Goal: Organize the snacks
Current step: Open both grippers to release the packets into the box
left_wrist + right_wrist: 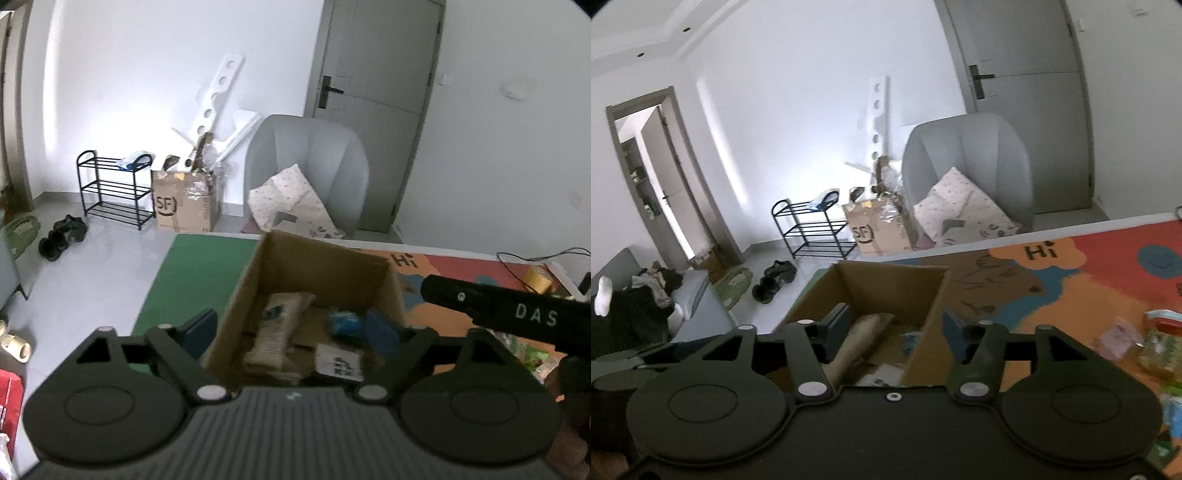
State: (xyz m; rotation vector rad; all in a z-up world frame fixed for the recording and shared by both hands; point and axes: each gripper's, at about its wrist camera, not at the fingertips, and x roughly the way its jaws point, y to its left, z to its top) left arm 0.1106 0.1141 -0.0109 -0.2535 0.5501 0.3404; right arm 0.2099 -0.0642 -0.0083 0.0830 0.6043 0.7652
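Observation:
An open cardboard box (314, 266) stands on the mat, straight ahead in both wrist views. It holds a long beige snack packet (280, 325), a blue packet (343, 321) and a white-labelled packet (340, 362). My left gripper (291, 332) hangs over the box's near side, open wide with nothing pressed between its fingers. Part of the right gripper's black body (517, 314) shows at the right. My right gripper (897, 328) is open astride the box's (897, 280) right wall: one finger is inside, beside the beige packet (857, 343), the other outside. Its pads press on nothing.
Several loose snack packets (1160, 339) lie on the colourful play mat (1089, 266) to the right. A yellow tape roll (539, 278) and a cable are nearby. Behind stand a grey armchair (306, 162), a taped carton (184, 203), a black shoe rack (110, 184) and shoes (62, 236).

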